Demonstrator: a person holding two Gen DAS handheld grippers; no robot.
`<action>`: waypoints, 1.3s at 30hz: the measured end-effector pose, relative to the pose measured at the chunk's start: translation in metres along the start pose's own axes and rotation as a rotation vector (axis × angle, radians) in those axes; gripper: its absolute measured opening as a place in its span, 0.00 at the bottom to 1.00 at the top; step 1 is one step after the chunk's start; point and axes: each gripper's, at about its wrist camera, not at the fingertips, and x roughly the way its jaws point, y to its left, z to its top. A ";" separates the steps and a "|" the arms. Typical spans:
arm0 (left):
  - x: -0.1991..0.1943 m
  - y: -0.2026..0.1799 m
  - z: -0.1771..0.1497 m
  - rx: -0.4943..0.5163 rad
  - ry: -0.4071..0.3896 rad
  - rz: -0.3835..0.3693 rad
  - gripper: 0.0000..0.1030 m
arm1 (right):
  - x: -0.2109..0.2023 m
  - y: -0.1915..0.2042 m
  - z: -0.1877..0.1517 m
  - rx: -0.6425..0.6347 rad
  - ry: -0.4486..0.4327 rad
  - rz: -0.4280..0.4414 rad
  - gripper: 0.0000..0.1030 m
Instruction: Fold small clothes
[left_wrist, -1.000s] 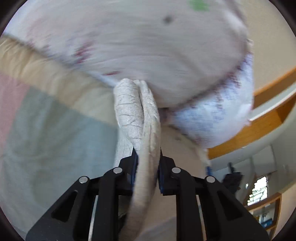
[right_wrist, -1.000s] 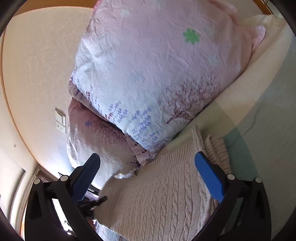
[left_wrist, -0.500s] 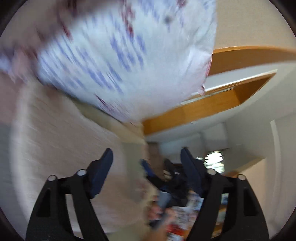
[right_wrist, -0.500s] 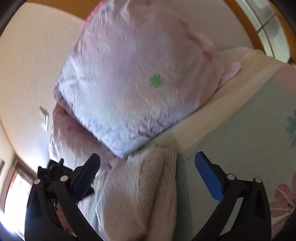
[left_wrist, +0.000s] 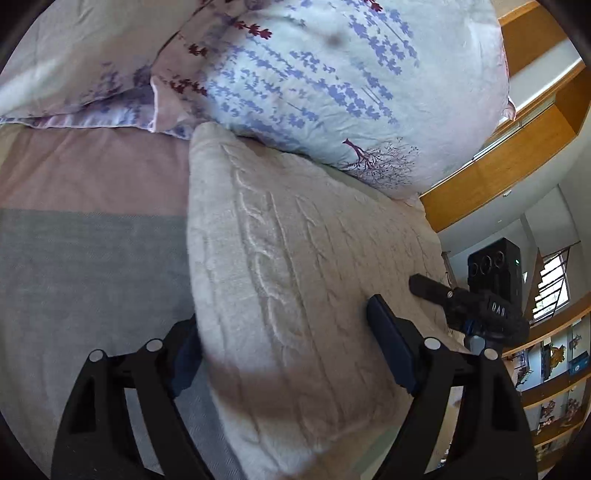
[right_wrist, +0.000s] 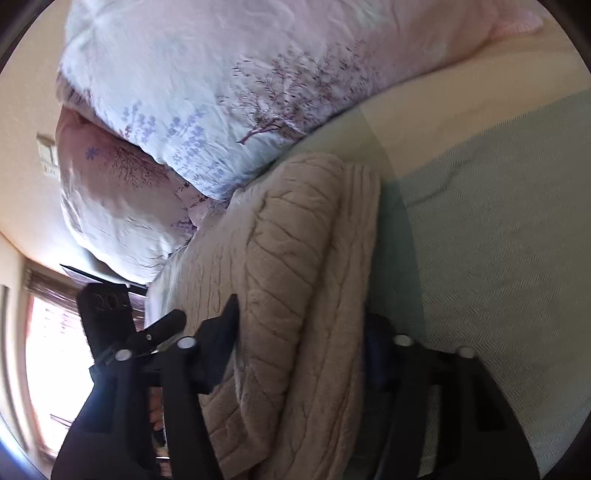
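Observation:
A folded beige cable-knit sweater (left_wrist: 295, 280) lies on the bed against the pillows; it also shows in the right wrist view (right_wrist: 295, 295). My left gripper (left_wrist: 288, 343) is open, its fingers straddling the near end of the sweater. My right gripper (right_wrist: 303, 350) is open too, one finger on each side of the folded stack from the opposite end. The right gripper's body (left_wrist: 487, 295) shows in the left wrist view past the sweater. The left gripper's body (right_wrist: 107, 321) shows in the right wrist view.
Two floral pillows (left_wrist: 332, 74) (right_wrist: 221, 92) lean at the head of the bed, touching the sweater's far edge. The bedspread (left_wrist: 81, 266) has grey-green, pink and cream blocks (right_wrist: 498, 240). Wooden trim and shelves (left_wrist: 554, 387) are off the bed's side.
My left gripper let go of the knit fold it was clamping and opened, then swung over the folded sweater. My right gripper moved closer and now straddles the stack.

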 end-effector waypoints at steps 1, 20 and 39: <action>0.000 0.003 0.000 -0.016 -0.006 -0.026 0.54 | -0.002 0.002 -0.003 0.001 -0.015 0.011 0.42; -0.184 0.071 -0.056 0.182 -0.349 0.391 0.87 | 0.030 0.125 -0.046 -0.213 -0.186 0.042 0.62; -0.183 0.053 -0.150 0.224 -0.289 0.624 0.98 | 0.008 0.156 -0.084 -0.258 -0.234 -0.009 0.55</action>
